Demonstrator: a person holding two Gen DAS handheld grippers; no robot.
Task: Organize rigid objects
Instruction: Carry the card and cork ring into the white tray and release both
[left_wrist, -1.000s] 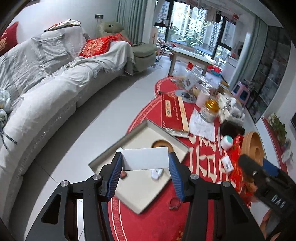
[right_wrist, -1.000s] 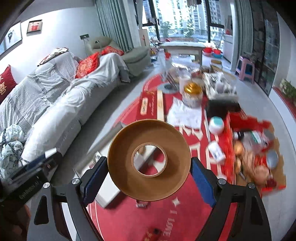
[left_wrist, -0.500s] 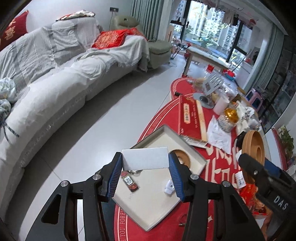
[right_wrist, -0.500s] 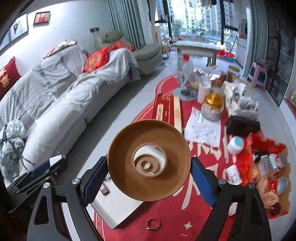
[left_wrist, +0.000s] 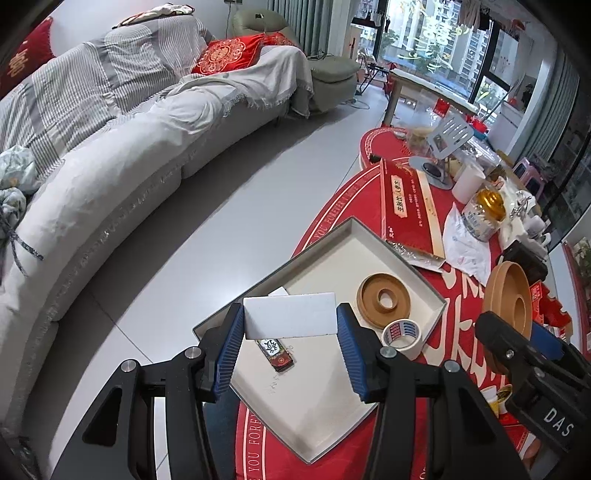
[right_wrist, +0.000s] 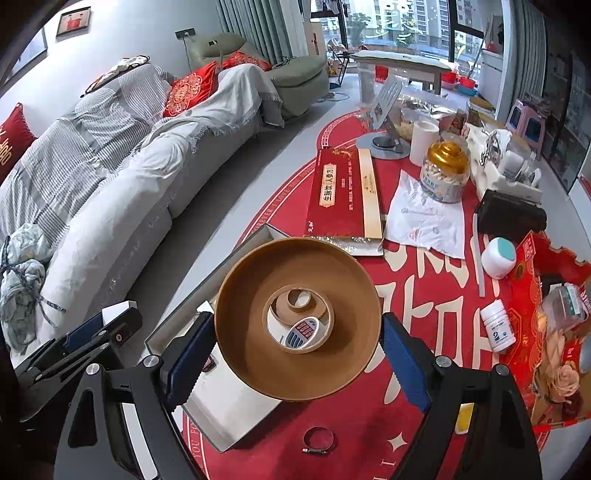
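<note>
Both grippers have sunk nearer the white tray (left_wrist: 373, 242): left gripper (left_wrist: 290, 334) clamps a white card (left_wrist: 290, 320), right gripper (right_wrist: 296, 349) a brown tape roll (right_wrist: 258, 350), likely for tray placement.

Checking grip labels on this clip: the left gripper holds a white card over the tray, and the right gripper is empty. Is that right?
Not quite. The right gripper is not empty: the right wrist view shows it clamped on a big brown ring. The left gripper does hold the white card over the tray.

2 brown reels (left_wrist: 384, 301) (right_wrist: 297, 325), 1 tape roll (left_wrist: 401, 333), 1 tray (left_wrist: 332, 376), 1 white card (left_wrist: 290, 320), 2 white jars (right_wrist: 498, 257) (right_wrist: 498, 326).
</note>
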